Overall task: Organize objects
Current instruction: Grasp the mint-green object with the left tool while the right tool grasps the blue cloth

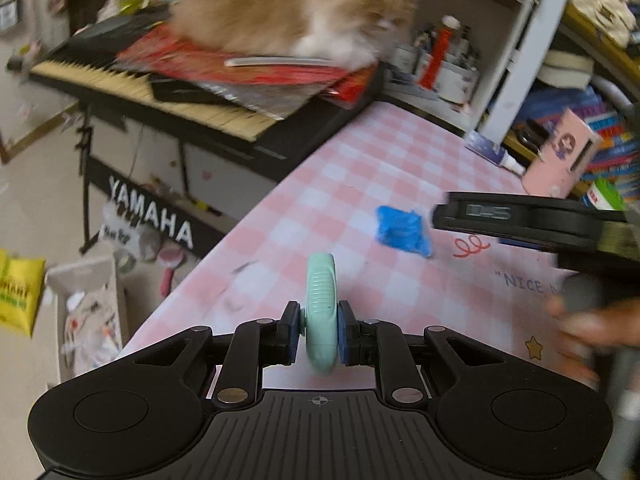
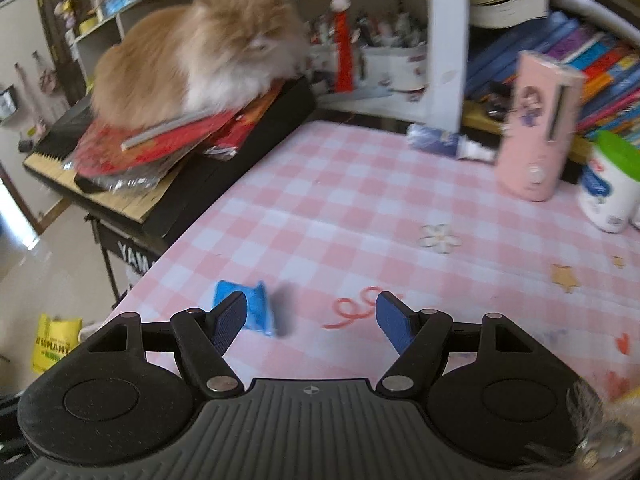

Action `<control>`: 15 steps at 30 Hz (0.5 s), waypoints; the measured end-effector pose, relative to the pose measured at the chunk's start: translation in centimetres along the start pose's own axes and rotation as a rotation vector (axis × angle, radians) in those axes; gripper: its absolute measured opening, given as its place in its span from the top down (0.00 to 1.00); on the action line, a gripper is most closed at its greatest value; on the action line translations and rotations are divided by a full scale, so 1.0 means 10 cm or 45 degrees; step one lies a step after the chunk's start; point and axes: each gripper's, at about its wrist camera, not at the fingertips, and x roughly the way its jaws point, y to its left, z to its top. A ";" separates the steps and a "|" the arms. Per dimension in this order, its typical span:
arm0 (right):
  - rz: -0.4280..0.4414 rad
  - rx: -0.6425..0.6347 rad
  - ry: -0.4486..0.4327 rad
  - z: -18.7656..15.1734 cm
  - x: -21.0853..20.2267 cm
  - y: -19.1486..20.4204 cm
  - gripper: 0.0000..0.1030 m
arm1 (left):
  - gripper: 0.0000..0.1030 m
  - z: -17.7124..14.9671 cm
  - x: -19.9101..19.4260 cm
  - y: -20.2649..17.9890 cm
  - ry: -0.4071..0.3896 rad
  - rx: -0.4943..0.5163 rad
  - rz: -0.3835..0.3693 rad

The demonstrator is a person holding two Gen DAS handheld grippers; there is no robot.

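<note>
My left gripper (image 1: 319, 334) is shut on a mint-green oval plastic object (image 1: 320, 308), held upright above the near edge of the pink checked table (image 1: 360, 168). A crumpled blue packet (image 1: 403, 230) lies on the table ahead, also in the right wrist view (image 2: 256, 310). My right gripper (image 2: 310, 318) is open and empty, low over the table, with its left finger beside the blue packet. From the left wrist view the right gripper (image 1: 532, 220) shows side-on at the right, just right of the packet.
An orange and white cat (image 2: 200, 52) sits on red books on a Yamaha keyboard (image 1: 160, 92) left of the table. A pink box (image 2: 538, 128), a glue bottle (image 2: 448, 140), a green-lidded tub (image 2: 612, 184) and bookshelves stand at the back right. Boxes and bags lie on the floor at left.
</note>
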 end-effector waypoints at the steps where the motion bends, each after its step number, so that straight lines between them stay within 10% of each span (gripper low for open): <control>1: 0.010 -0.015 0.003 0.00 0.09 0.06 0.32 | 0.83 -0.02 -0.04 0.03 0.003 -0.010 0.000; 15: 0.057 -0.121 0.039 -0.04 0.65 0.37 0.61 | 0.83 -0.08 -0.34 0.23 -0.046 -0.054 0.043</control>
